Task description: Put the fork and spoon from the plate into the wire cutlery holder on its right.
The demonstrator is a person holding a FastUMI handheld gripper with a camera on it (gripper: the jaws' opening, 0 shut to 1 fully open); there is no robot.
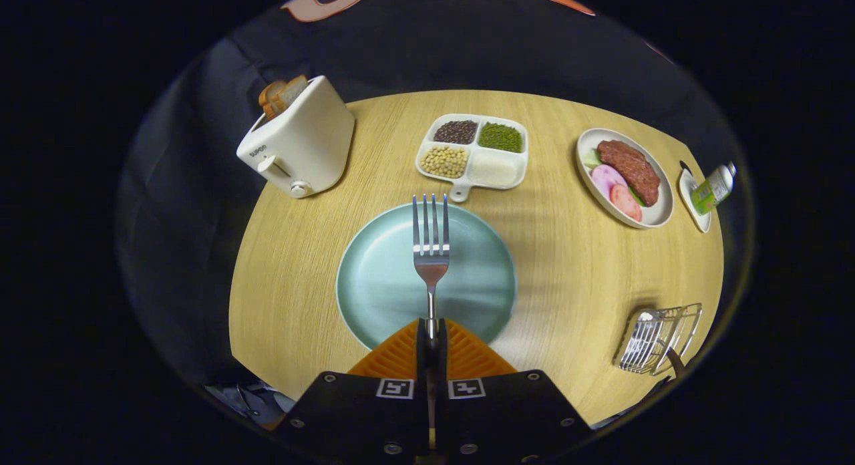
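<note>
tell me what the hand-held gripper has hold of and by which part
The hand-held gripper is shut on the fork, gripping the handle, tines pointing forward over the plate.

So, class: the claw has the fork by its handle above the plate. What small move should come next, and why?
Probably carry the fork to the right, toward the wire cutlery holder. The claw is shut on the fork's handle, tines pointing ahead over the teal plate, so the grasp looks made. The holder lies to the right of the plate, with bare table between them.
</note>
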